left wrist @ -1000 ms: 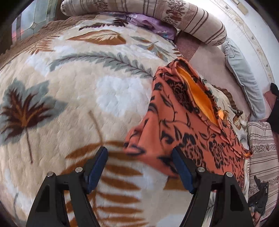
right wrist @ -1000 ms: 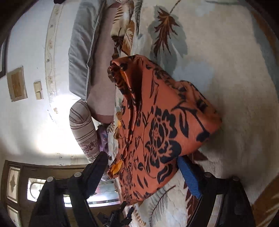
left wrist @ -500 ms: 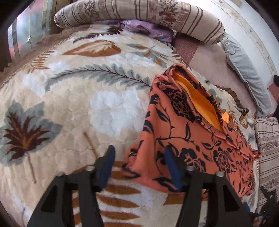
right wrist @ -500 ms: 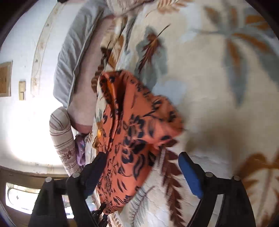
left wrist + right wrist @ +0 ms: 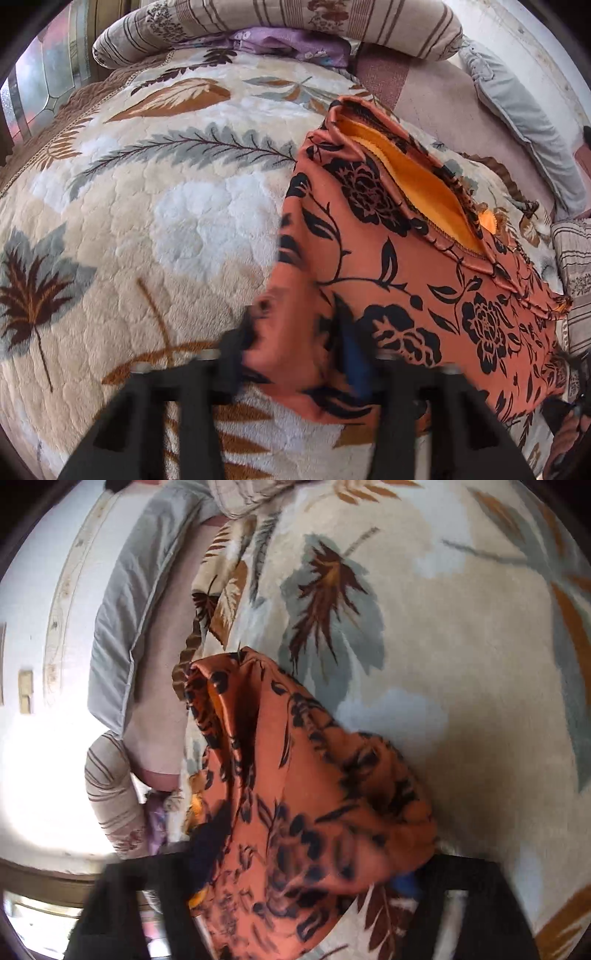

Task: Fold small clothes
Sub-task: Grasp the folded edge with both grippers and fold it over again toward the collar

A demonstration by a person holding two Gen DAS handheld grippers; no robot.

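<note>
Left wrist view: the orange garment [image 5: 388, 258], printed with black flowers and vines, lies on the leaf-patterned blanket [image 5: 147, 206] that covers the bed. Its waistband opening shows a bright orange lining [image 5: 424, 184] and points away from the camera. The left gripper [image 5: 295, 354] reaches down at the near corner of the cloth; its fingers [image 5: 352, 358] are closing, with that corner between them. The picture is blurred there, but the cloth already looks bunched and pinched between the pads. A striped bolster [image 5: 295, 18] lies along the far edge of the bed, with a purple cloth [image 5: 291, 44] just under it and a grey pillow [image 5: 524, 118] off to the right by the wall.

Right wrist view: the same garment [image 5: 314, 794] rises in a soft fold from the blanket [image 5: 461, 664], its lower edge gathered at the right gripper [image 5: 306, 871]. These fingers are also closing, nearly together, with the bunched orange fabric caught between them; a bit of the blue pad [image 5: 406, 882] shows beneath the cloth. The grey pillow [image 5: 114, 638] and striped bolster [image 5: 110, 794] sit at the left against a white wall [image 5: 44, 590].
</note>
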